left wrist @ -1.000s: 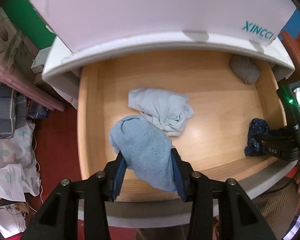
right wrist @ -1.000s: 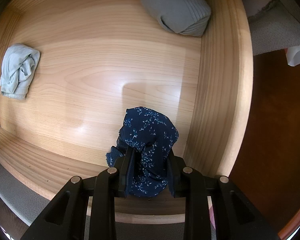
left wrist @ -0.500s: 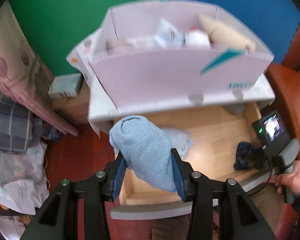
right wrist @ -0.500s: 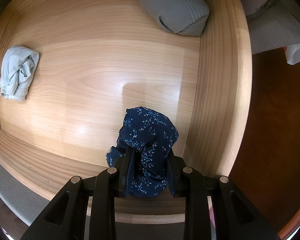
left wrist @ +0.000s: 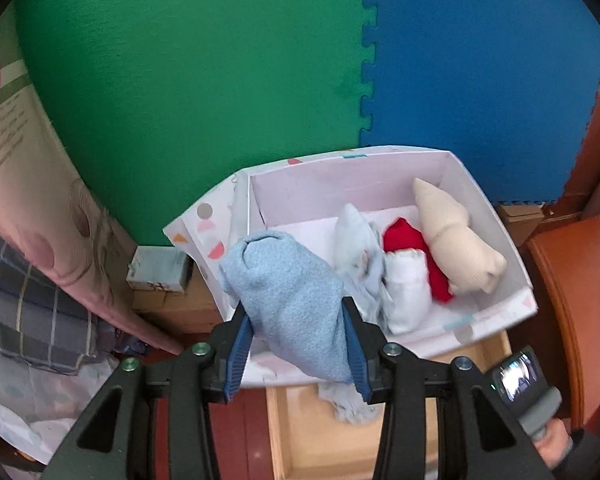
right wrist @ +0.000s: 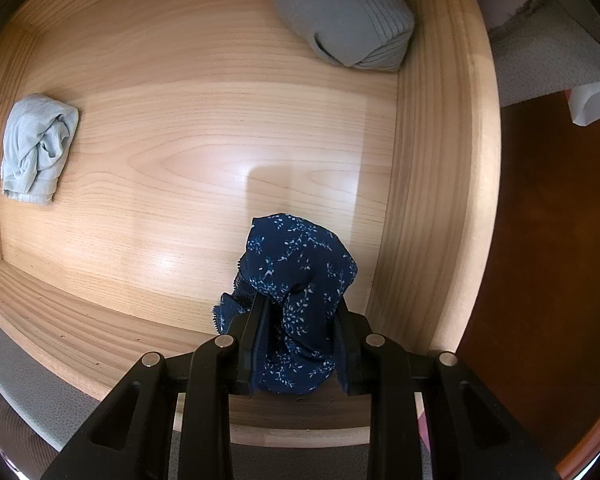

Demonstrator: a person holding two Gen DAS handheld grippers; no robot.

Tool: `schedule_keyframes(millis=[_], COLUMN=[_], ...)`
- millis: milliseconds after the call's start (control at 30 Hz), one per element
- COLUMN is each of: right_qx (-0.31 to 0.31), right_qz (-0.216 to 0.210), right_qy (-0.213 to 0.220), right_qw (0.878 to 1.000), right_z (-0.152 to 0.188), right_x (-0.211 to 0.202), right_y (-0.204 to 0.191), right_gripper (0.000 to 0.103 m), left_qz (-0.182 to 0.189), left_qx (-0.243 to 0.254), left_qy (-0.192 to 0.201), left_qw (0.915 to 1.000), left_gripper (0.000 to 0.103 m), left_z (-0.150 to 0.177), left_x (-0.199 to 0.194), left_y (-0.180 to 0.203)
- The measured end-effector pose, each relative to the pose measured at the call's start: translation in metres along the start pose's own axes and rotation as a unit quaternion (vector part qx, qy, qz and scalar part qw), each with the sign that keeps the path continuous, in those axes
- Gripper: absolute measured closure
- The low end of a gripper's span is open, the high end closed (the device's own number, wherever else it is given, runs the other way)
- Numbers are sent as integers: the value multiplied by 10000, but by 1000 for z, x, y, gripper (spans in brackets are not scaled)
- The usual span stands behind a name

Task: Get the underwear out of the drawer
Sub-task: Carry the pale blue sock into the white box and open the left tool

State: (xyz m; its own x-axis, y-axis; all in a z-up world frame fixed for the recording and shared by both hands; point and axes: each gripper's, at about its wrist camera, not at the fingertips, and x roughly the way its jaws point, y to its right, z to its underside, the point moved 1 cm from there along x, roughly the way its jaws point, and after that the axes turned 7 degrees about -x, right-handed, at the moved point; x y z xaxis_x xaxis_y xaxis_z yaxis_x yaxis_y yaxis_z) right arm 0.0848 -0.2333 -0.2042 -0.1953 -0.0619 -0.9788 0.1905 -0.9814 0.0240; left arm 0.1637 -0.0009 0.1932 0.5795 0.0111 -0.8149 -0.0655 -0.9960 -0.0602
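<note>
My left gripper (left wrist: 296,344) is shut on a light blue rolled underwear (left wrist: 292,300) and holds it high above the wooden drawer (left wrist: 308,436), at the near left corner of a white box (left wrist: 496,312). My right gripper (right wrist: 298,344) is shut on a dark blue floral underwear (right wrist: 300,292) low inside the drawer (right wrist: 432,200), near its front right corner. A pale blue crumpled underwear (right wrist: 36,148) lies at the drawer's left. A grey rolled garment (right wrist: 348,20) sits in the far right corner.
The white box holds a cream roll (left wrist: 452,240), a red one (left wrist: 416,256) and white ones (left wrist: 404,292). Green and blue foam mats (left wrist: 220,80) form the back wall. Bedding (left wrist: 28,300) is at the left. An orange-brown wooden piece (left wrist: 580,300) is at the right.
My left gripper has risen out of the drawer with the light blue underwear, up to the white box. My right gripper has stayed in place on the floral underwear.
</note>
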Motion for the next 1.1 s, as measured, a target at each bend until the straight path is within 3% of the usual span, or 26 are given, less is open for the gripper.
schedule_keyframes(millis=[167, 600, 900, 1100], right_qx=[58, 79, 76, 75], right_qz=[-48, -64, -65, -59], right_qy=[31, 41, 38, 33], right_qw=[10000, 9999, 9999, 9999], right_z=[0, 2, 0, 0], right_x=[-2, -1, -3, -3], right_y=[4, 4, 2, 2], right_gripper=[78, 79, 79, 79], left_qz=[-52, -207, -290, -127], left_qx=[-13, -150, -111, -200], left_qy=[-289, -707, -736, -777], left_qw=[9996, 9972, 9968, 9967], left_gripper=[60, 60, 50, 48], left_z=[-19, -19, -20, -23], left_x=[45, 122, 128, 117], left_y=[5, 9, 12, 8])
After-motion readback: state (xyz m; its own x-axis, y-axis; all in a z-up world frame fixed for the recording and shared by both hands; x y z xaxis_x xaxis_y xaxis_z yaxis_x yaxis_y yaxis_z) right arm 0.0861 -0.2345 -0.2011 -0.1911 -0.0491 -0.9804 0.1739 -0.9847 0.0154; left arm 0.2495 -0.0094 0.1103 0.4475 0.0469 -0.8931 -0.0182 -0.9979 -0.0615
